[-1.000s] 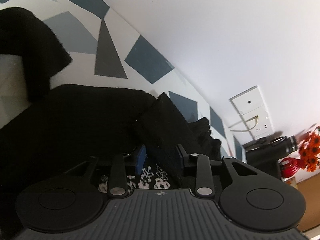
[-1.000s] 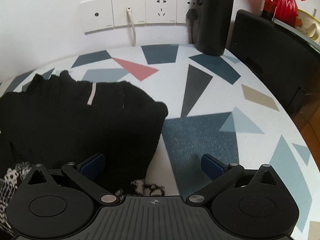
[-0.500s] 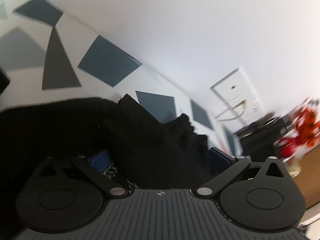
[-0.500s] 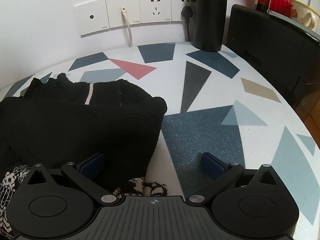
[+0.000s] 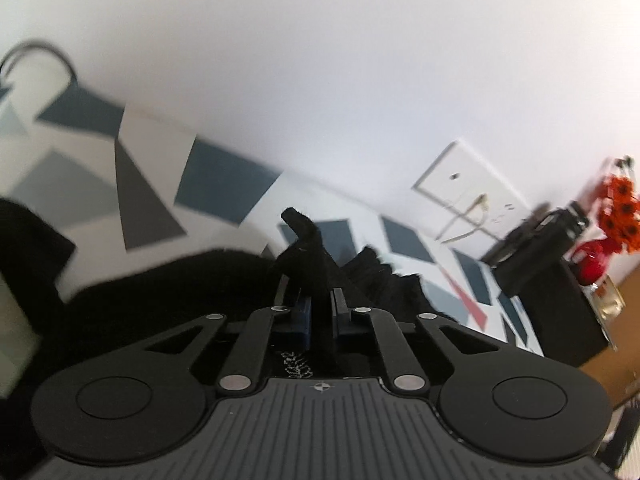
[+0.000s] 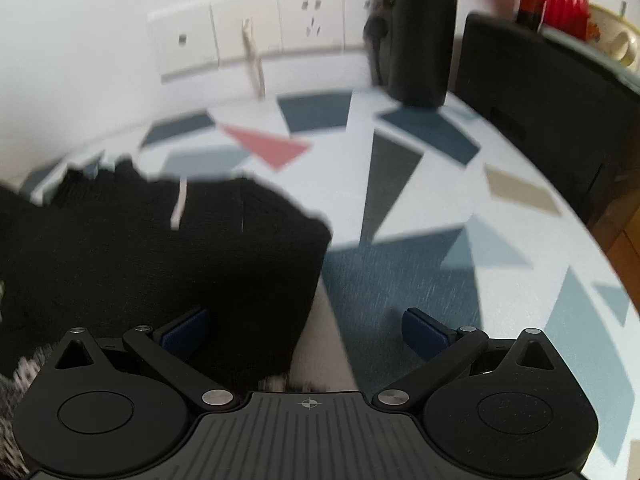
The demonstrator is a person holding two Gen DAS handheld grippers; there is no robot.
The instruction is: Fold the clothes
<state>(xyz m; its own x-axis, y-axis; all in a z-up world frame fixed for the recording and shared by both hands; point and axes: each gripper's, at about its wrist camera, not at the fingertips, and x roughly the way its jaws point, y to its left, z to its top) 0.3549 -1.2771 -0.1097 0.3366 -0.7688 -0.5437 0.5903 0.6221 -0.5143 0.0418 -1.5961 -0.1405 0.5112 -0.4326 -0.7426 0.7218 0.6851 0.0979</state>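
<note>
On the patterned table (image 6: 400, 280), the left hand-held gripper (image 5: 320, 312) has now clamped the black sweater (image 5: 312, 256); the right (image 6: 304, 328) stays released.

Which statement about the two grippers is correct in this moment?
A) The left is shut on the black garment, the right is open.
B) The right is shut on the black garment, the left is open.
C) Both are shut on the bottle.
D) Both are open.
A: the left gripper pinches a fold of the black garment, while the right gripper has its fingers wide apart, holding nothing.
</note>
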